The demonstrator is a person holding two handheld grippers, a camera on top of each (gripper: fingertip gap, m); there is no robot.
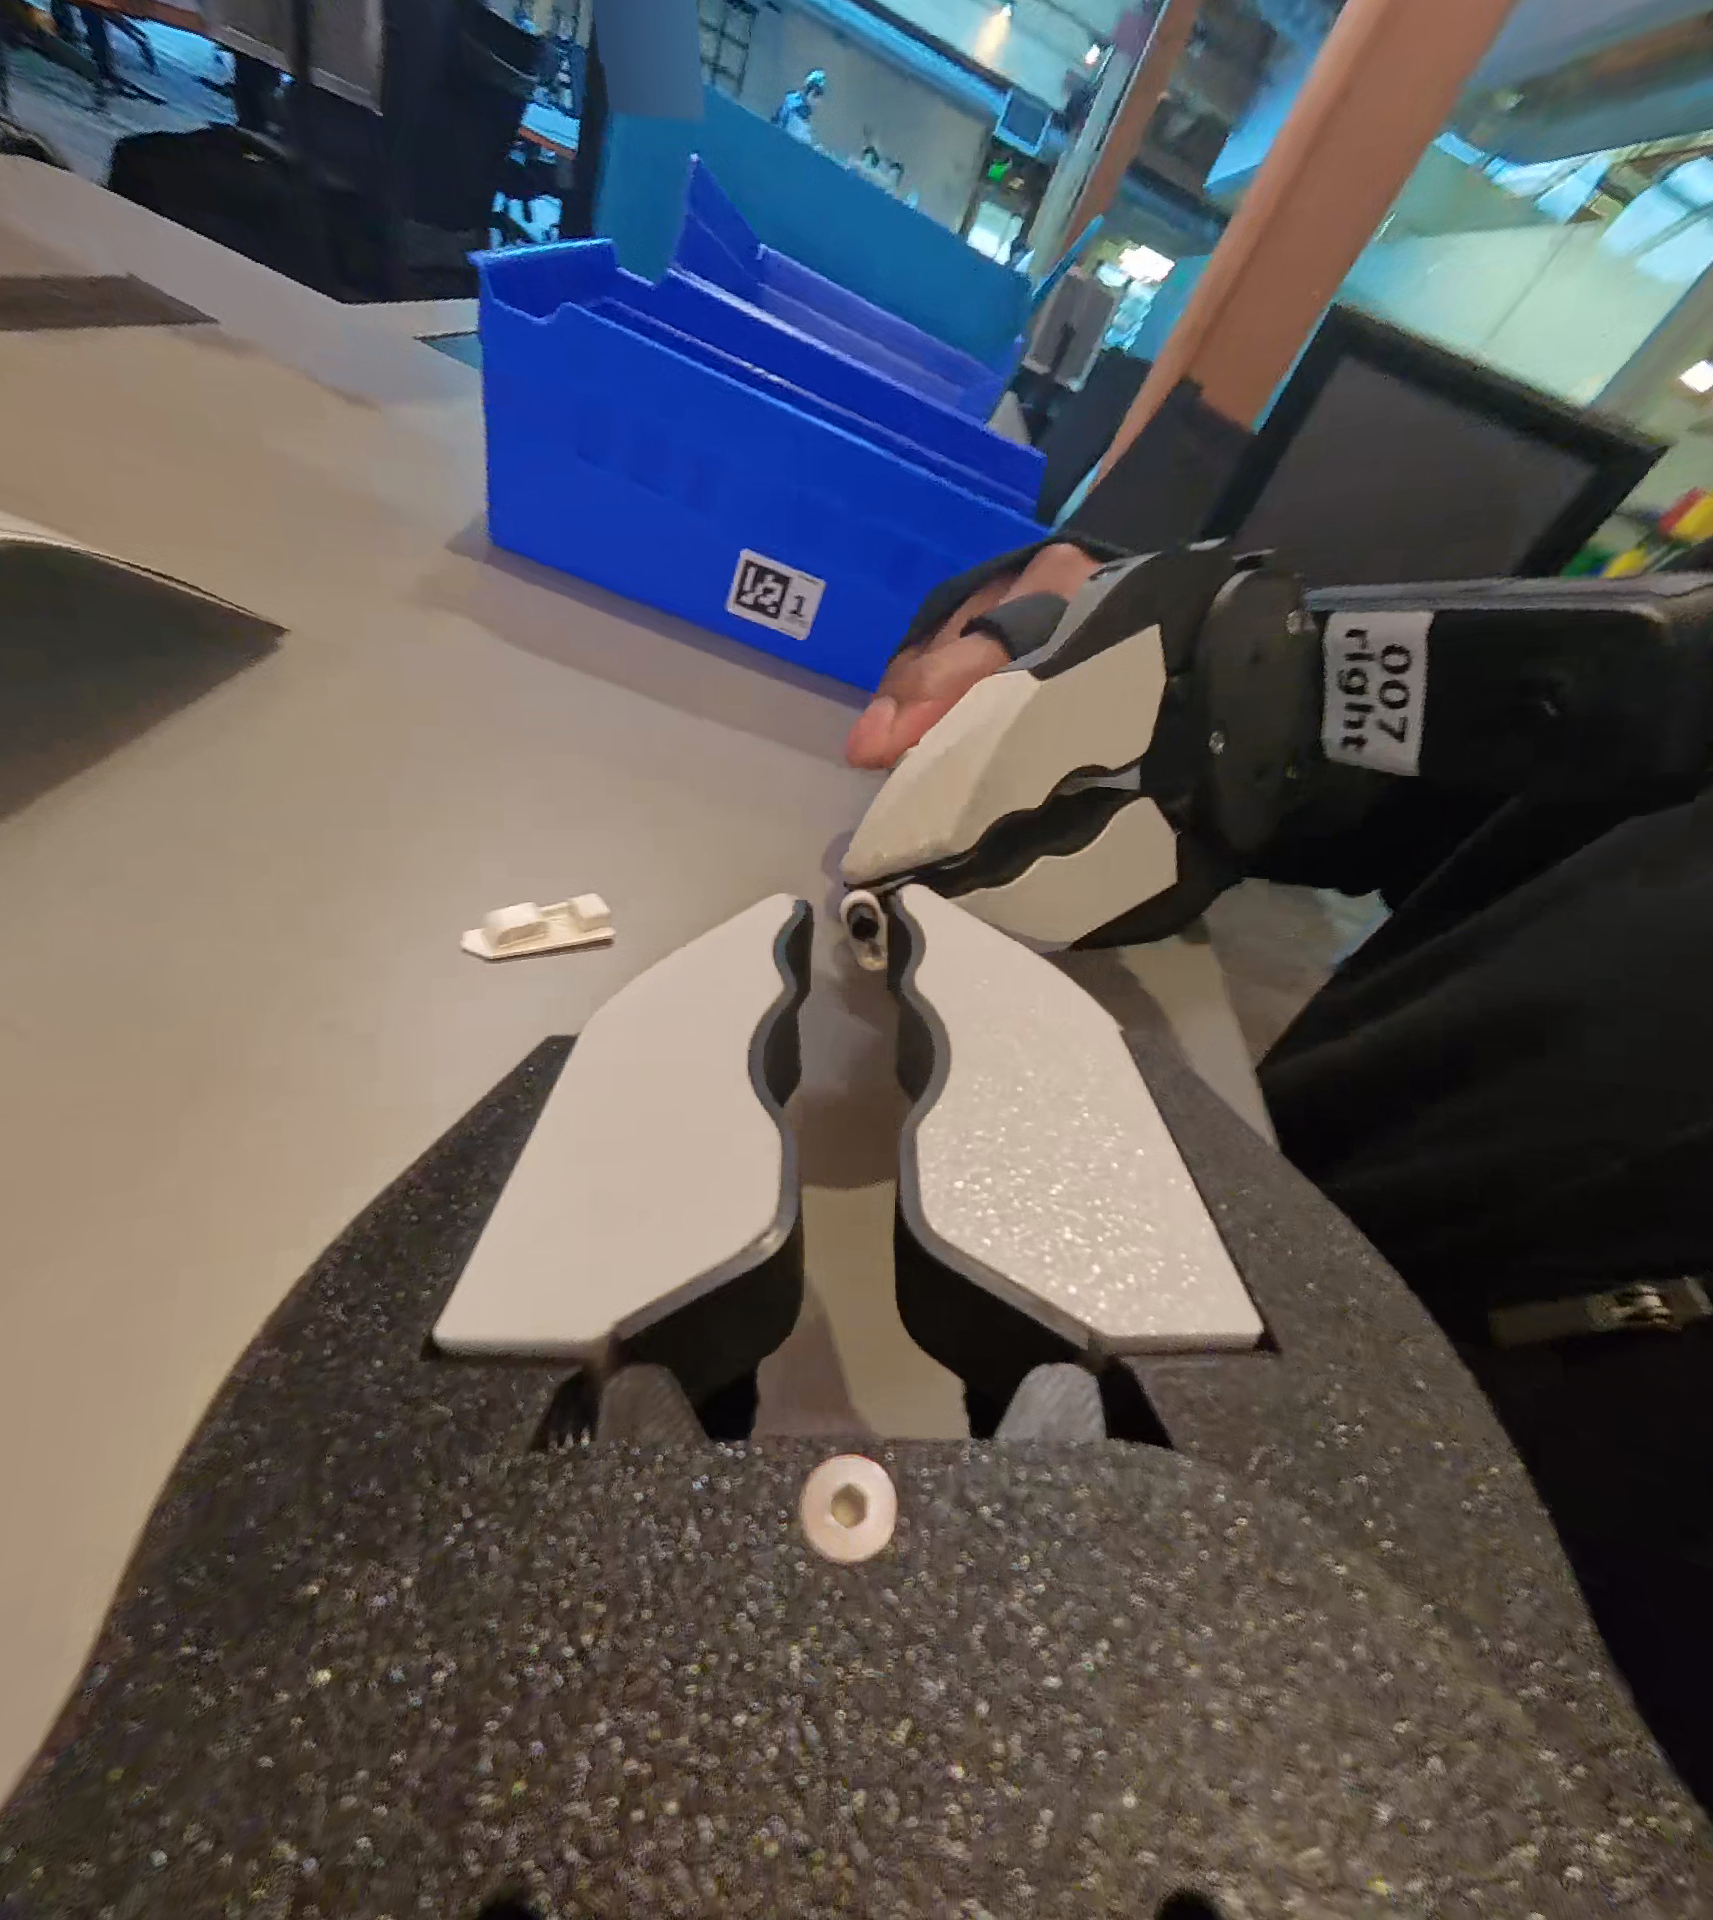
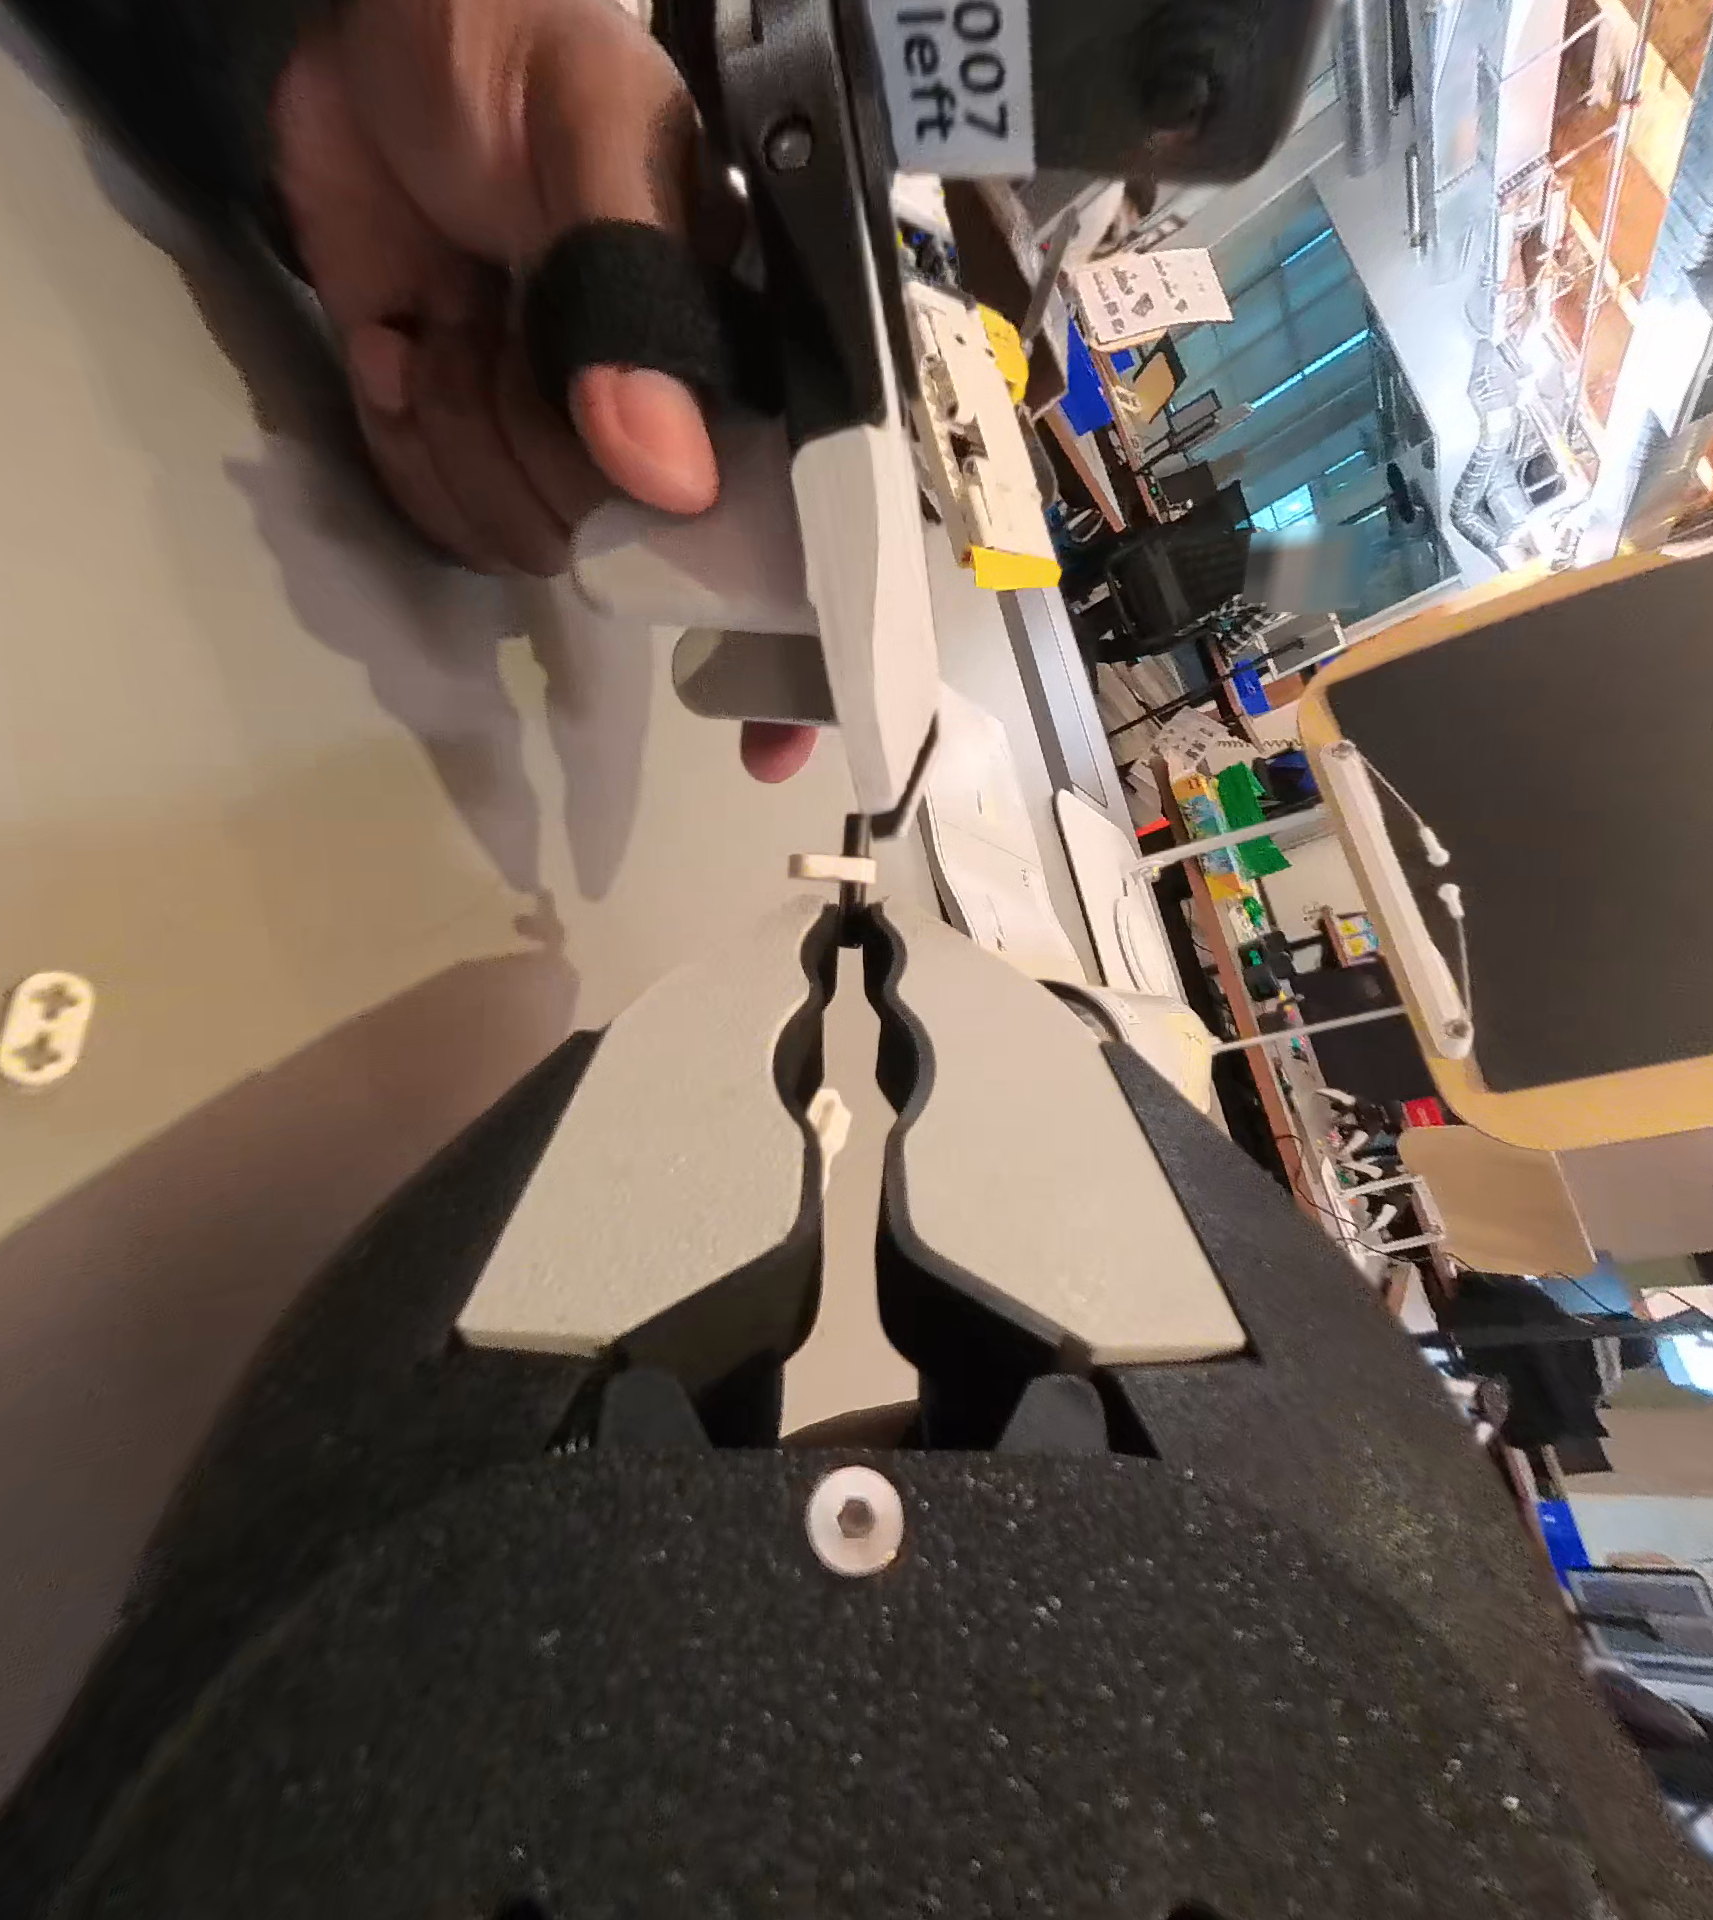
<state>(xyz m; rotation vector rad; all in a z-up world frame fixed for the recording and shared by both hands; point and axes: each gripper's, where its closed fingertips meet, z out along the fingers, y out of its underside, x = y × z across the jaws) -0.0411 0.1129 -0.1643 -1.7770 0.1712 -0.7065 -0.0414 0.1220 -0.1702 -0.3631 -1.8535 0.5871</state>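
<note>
LEFT TONGS: left tongs (image 1: 852,920) are spread, a clear gap between the two white fingers. A small white oval link with a dark pin (image 1: 864,932) sits in that gap, close against the right-hand finger; contact cannot be told. Not pinched by these tongs.
RIGHT TONGS: right tongs (image 2: 849,925) are pressed nearly together, pinching the lower end of the thin dark pin (image 2: 853,891) at the very tips. In the left wrist view they come in from 3 o'clock, tips at 12 o'clock of the left tongs' tips.
HELD PART: the dark pin carries a small white flat piece (image 2: 829,868) across it, sticking out toward 9 o'clock; the pin's upper end reaches the left tongs' tip at 12 o'clock.
HANDS: right hand (image 1: 945,665) with black finger strap on its gripper; left hand (image 2: 478,312) likewise, at 11 o'clock in the right wrist view.
LOOSE PARTS: white clip-like plastic piece (image 1: 538,928) flat on the grey worktop (image 1: 260,987), at 9 o'clock of the left tongs, well apart. White oval plate with two cut-outs (image 2: 43,1027) on the worktop at 9 o'clock of the right tongs, well apart.
BIN: blue plastic bin (image 1: 717,447) with a printed tag on its wall, at 12 o'clock beyond the tongs.
BACKGROUND: dark monitor (image 1: 1434,478) at 2 o'clock; cluttered workshop behind.
</note>
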